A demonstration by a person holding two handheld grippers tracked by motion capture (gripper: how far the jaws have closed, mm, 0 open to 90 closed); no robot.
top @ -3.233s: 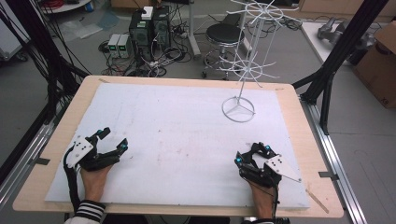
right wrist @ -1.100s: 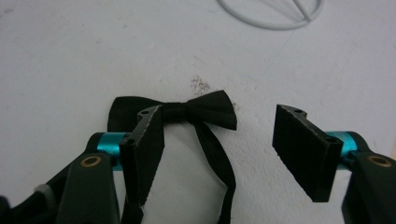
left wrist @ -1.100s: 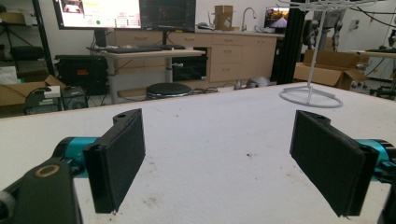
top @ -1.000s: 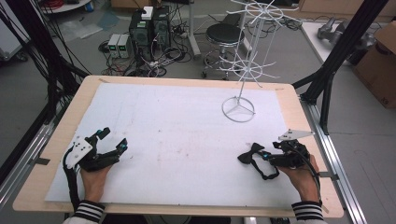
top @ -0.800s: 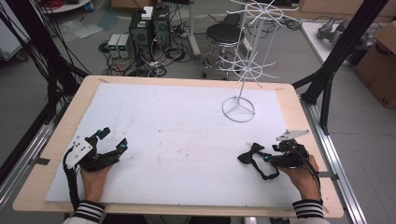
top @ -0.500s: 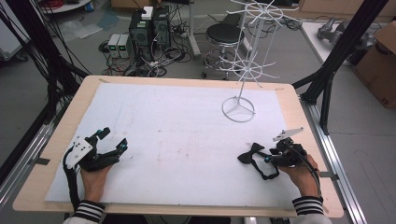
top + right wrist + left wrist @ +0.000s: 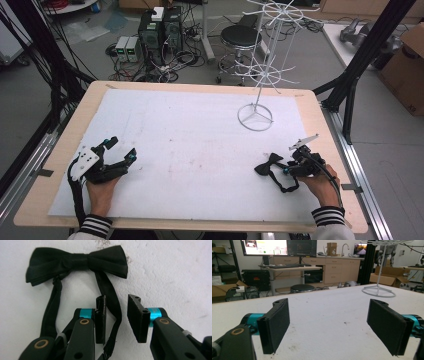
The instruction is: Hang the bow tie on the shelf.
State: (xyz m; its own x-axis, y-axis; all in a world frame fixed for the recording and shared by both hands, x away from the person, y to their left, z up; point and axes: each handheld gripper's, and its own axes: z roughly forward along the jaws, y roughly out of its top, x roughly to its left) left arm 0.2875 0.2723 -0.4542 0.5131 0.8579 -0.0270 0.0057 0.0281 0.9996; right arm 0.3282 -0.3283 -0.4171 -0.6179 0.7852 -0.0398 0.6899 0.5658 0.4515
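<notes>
Black bow tie (image 7: pixel 75 261) flat on mat, right gripper (image 7: pixel 115 315) jaws slightly apart, straddling its strap (image 7: pixel 111 305) (unclamped)

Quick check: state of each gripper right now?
Left gripper: open, jaws wide apart, holding nothing.
Right gripper: open, jaws straddling one strap of the black bow tie, not clamped on it.

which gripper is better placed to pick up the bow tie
The right gripper: its open jaws straddle the strap of the bow tie. The left gripper sits open far across the table.
</notes>
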